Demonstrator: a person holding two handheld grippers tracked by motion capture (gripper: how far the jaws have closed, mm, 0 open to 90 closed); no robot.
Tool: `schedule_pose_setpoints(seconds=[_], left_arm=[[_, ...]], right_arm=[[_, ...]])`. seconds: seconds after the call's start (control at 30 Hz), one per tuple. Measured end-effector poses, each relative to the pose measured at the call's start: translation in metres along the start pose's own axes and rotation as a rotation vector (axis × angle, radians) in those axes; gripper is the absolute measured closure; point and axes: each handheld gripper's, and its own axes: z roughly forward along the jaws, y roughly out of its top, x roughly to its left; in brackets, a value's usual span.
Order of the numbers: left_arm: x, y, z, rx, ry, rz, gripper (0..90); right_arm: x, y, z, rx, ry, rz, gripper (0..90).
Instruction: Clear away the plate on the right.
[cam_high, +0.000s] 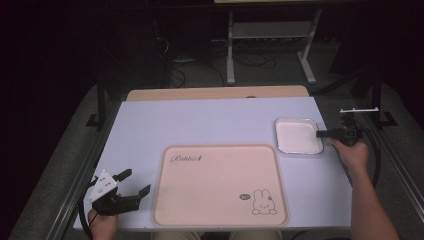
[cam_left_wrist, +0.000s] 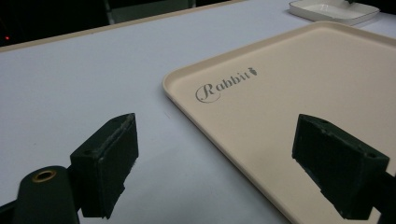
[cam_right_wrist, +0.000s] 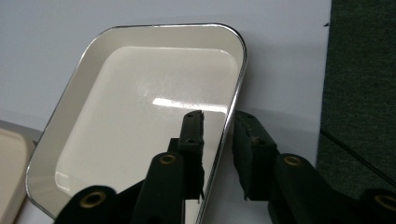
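Note:
A large beige tray (cam_high: 220, 184) printed with a rabbit and the word "Rabbit" lies at the front middle of the table. A small white dish (cam_high: 298, 136) with a metal rim sits just beyond the tray's far right corner. My right gripper (cam_high: 322, 133) is at the dish's right edge. In the right gripper view its jaws (cam_right_wrist: 218, 122) are narrowed on the rim of the dish (cam_right_wrist: 140, 107), one inside and one outside. My left gripper (cam_high: 134, 182) hovers wide open and holds nothing, left of the tray (cam_left_wrist: 299, 88) near the front left corner.
The table is a pale lilac surface (cam_high: 200, 122) with a wooden strip along its far edge. Dark floor, cables and a white stand's legs (cam_high: 270, 50) lie beyond. Metal rails run down both sides of the table.

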Motion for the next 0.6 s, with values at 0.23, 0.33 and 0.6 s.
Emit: schedule_pose_setpoints(seconds=[0.23,0.33,0.6], left_arm=[[0.000,0.000,0.000,0.000,0.002,-0.001,14.0],[0.000,0.000,0.000,-0.001,0.001,0.001,13.9],[0.000,0.000,-0.001,-0.001,0.002,0.001,14.0]], right_arm=[[0.002,-0.001,0.010,0.030,-0.028,0.023,79.5],[0.003,-0.001,0.010,0.024,-0.040,0.035,81.4],[0.003,0.000,0.011,0.011,-0.042,0.116,87.7]])
